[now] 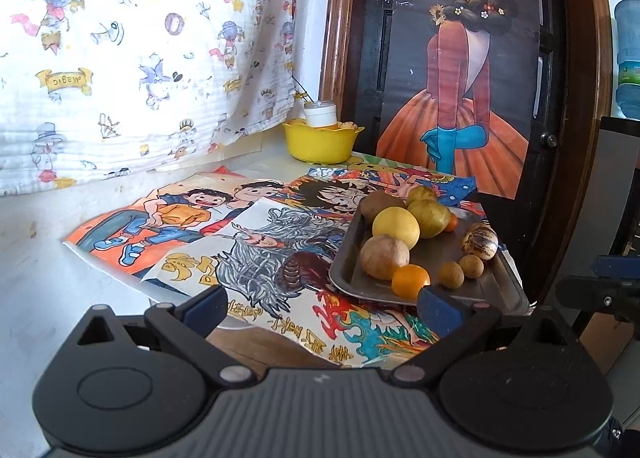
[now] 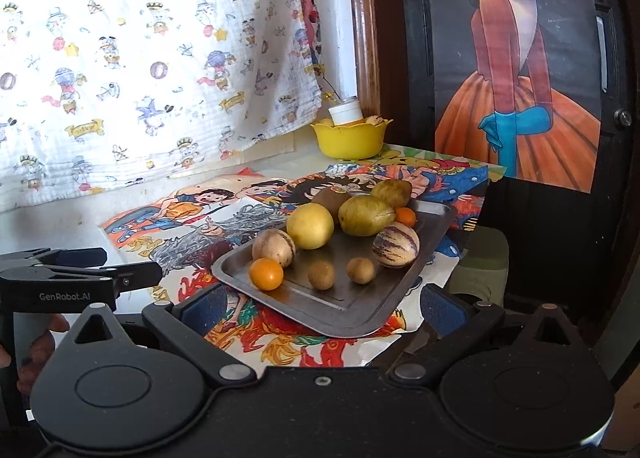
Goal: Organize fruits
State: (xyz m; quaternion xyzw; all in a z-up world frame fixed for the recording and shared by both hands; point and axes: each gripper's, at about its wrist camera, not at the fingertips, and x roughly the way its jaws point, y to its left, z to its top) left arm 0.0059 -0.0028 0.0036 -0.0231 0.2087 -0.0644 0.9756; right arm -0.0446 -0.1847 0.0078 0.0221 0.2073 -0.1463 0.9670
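**Fruit gathered on tray; both tongs released**

The fruits (image 2: 310, 226) lie together on the metal tray (image 2: 352, 302) on the surface. Left tongs (image 1: 322, 308) and right tongs (image 2: 320, 308) hover spread and empty. Sorting stage undeterminable: fits either loading or unloading.

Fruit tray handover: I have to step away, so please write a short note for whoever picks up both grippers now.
Left gripper open, empty, near the tray's front. Right gripper open, empty, at its near edge.
All visible loose fruit sits on the metal tray: yellow round fruit, two small oranges, striped melons, small brown ones.
Yellow bowl behind holds a white-capped jar.
Whether sorting is finished or pending cannot be told.
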